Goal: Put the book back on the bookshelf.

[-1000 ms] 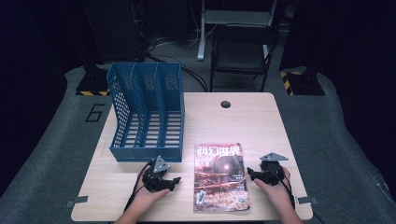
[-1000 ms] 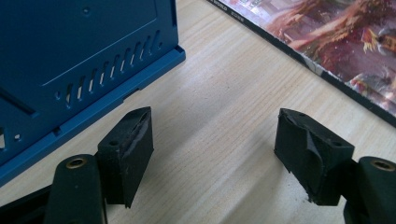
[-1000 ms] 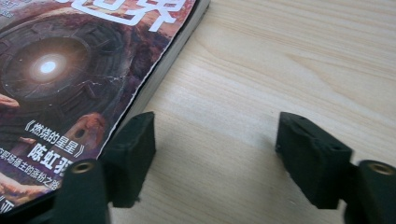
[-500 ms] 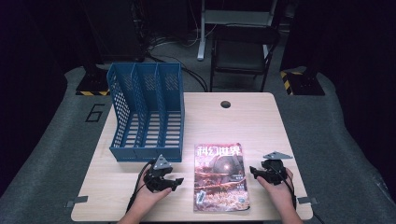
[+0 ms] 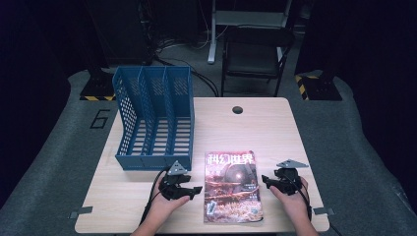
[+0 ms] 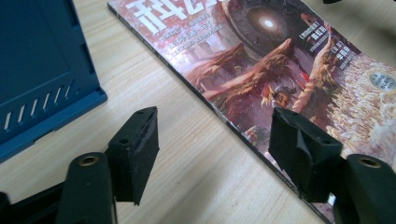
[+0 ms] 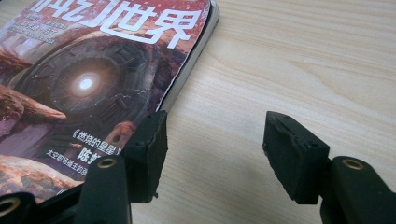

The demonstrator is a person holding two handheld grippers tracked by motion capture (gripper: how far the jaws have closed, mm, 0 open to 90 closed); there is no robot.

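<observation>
High view: magazine (image 5: 232, 187) lies flat, cover up, at lower centre of frame on the table (image 5: 260, 128). Blue file rack (image 5: 155, 118) with 3 slots stands at centre left, all 3 slots empty. Rack and magazine are near each other but apart.

Left gripper (image 5: 189, 189) sits just left of the magazine, lower centre left, pointing toward its left edge. Right gripper (image 5: 268, 181) sits just right of it, lower right, pointing at its right edge.

Left gripper view: jaws apart, having just been closing a little, with the magazine's edge (image 6: 243, 135) running between them; one jaw is over the cover, the other over bare wood. No pad presses on it. Rack base (image 6: 42, 93) shows at upper left.

Right gripper view: jaws apart, having just been closing then easing back slightly; one jaw stands at the magazine's edge (image 7: 187, 70), the other over bare table. Nothing is clamped.

Progress, as judged: the likely job is filing the magazine in the rack. Done so far: both grippers lined up on opposite edges. Left to do: the grasp, the lift, standing the magazine upright, sliding it into a slot. Early stage.
</observation>
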